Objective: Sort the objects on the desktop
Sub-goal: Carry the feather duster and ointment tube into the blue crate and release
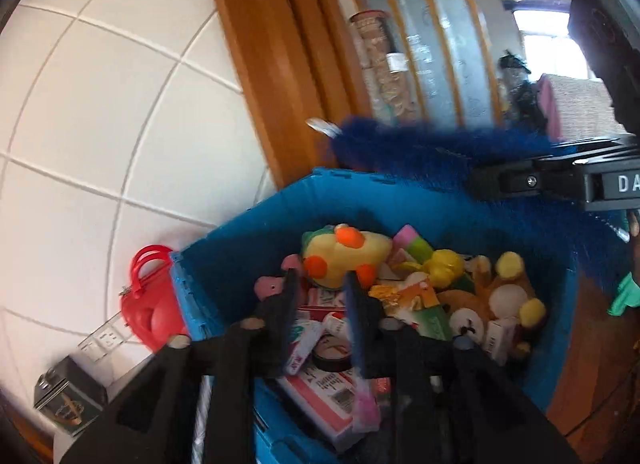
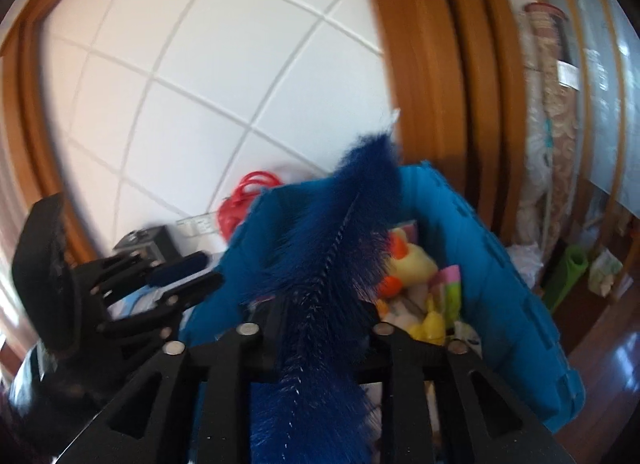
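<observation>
A blue crate [image 1: 248, 232] of toys sits against white wall tiles [image 1: 100, 103] and wooden trim [image 1: 256, 55]. The left gripper [image 1: 320, 292] is spread and empty; the right gripper [image 2: 320, 316] pinches a blue bristle brush [image 2: 340, 232].

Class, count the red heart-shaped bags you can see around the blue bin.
1. The red heart-shaped bag stands outside the blue bin, against its left wall by the tiled wall. Others may be hidden behind the bin.
</observation>
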`<state>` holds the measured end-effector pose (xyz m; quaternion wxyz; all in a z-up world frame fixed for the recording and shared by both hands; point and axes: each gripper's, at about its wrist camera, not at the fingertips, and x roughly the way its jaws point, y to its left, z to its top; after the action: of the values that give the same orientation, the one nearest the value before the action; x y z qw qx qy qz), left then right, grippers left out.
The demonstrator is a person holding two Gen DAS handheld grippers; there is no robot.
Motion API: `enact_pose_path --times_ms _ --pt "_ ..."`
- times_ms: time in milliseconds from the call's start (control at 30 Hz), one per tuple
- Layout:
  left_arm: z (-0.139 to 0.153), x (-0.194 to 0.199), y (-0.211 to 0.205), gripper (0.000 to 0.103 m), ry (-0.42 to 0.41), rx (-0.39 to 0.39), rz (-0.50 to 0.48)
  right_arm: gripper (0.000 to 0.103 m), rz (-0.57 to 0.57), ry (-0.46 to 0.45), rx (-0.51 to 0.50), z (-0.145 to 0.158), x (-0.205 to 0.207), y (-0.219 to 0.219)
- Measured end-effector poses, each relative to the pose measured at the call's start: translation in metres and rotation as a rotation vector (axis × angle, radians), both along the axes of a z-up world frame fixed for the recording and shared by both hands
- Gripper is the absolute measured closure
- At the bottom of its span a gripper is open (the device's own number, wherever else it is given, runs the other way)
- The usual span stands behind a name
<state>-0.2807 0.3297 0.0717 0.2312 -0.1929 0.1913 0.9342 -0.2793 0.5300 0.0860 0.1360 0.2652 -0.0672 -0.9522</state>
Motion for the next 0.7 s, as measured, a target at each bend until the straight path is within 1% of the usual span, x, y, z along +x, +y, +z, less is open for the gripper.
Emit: enact_pose_path --times_ms 33,67,100,133,400,467,633,700 --pt "0.0 -0.003 0.002 0.043 -0.004 -0.006 0.023 0.031 -0.016 -0.011 -0.001 -0.001 -0.006 0.003" --pt "0.0 -0.005 0.005 0.018 -0.01 -0.016 0.046 0.005 -0.04 -0.031 0.005 -0.002 -0.013 0.006" --pt "0.0 -0.006 0.007 0.011 -0.008 -0.022 0.062 0.003 -0.066 -0.029 0.006 -0.002 -0.016 0.009" --pt "0.001 -0.006 0.007 0.011 -0.002 -0.017 0.065 0.004 -0.081 -0.016 0.007 -0.001 -0.015 0.012" --pt "0.001 -0.004 0.003 0.011 0.02 -0.008 0.121 0.003 -0.074 0.024 -0.029 -0.002 0.004 0.016" --pt "0.002 -0.002 0.001 0.011 0.023 -0.004 0.128 0.001 -0.066 0.029 -0.039 -0.001 0.007 0.015" --pt "0.003 0.003 -0.006 0.011 0.033 0.001 0.159 0.001 -0.04 0.029 -0.05 0.0 0.012 0.007" --pt "0.003 0.004 -0.012 0.011 0.036 0.008 0.17 0.001 -0.027 0.025 -0.07 -0.002 0.014 0.005"
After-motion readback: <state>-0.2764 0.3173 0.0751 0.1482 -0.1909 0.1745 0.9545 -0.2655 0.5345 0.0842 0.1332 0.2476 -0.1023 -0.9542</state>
